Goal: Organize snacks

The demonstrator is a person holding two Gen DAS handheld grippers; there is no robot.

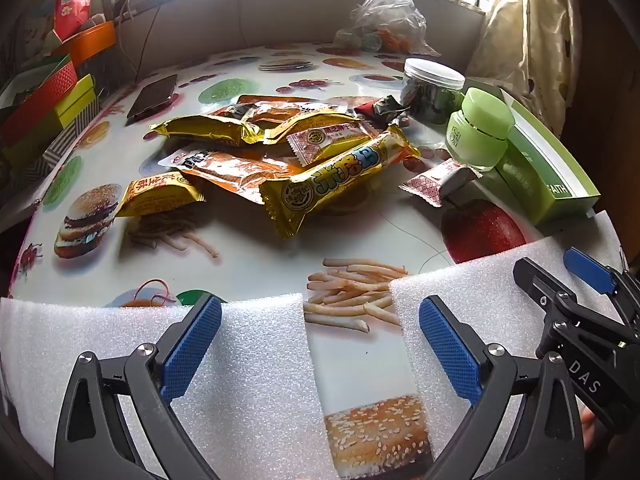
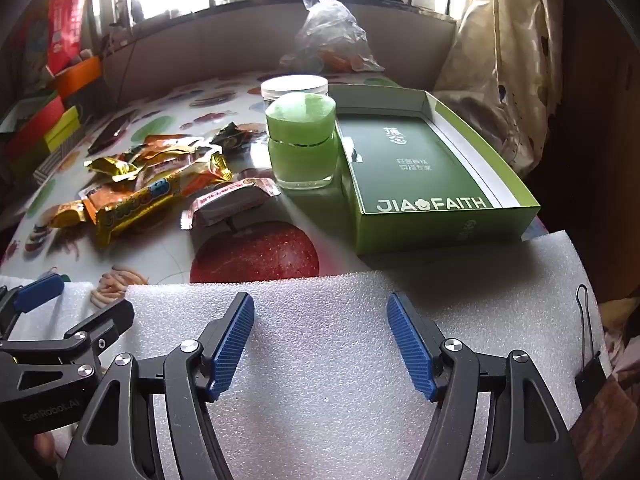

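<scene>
A loose pile of snack packets [image 1: 280,152] lies mid-table: gold, orange and white wrappers, with a long gold bar [image 1: 340,180] in front. The same pile [image 2: 152,184] shows at left in the right wrist view. One white-and-red packet [image 1: 436,184] lies apart beside a green jar [image 1: 480,132]. An open green box [image 2: 432,176] stands right of that green jar [image 2: 302,144]. My left gripper [image 1: 320,344] hangs open over white foam sheets [image 1: 256,360] at the near edge, holding nothing. My right gripper [image 2: 320,340] is open above foam [image 2: 320,380], empty. The right gripper [image 1: 576,292] also appears beside the left one.
A clear jar with a white lid [image 1: 432,88] and a plastic bag [image 1: 384,20] stand at the back. A dark phone [image 1: 154,96] lies back left. Coloured boxes [image 1: 44,100] line the left side. A curtain [image 2: 500,60] hangs at right. The tablecloth [image 1: 248,264] is printed with food pictures.
</scene>
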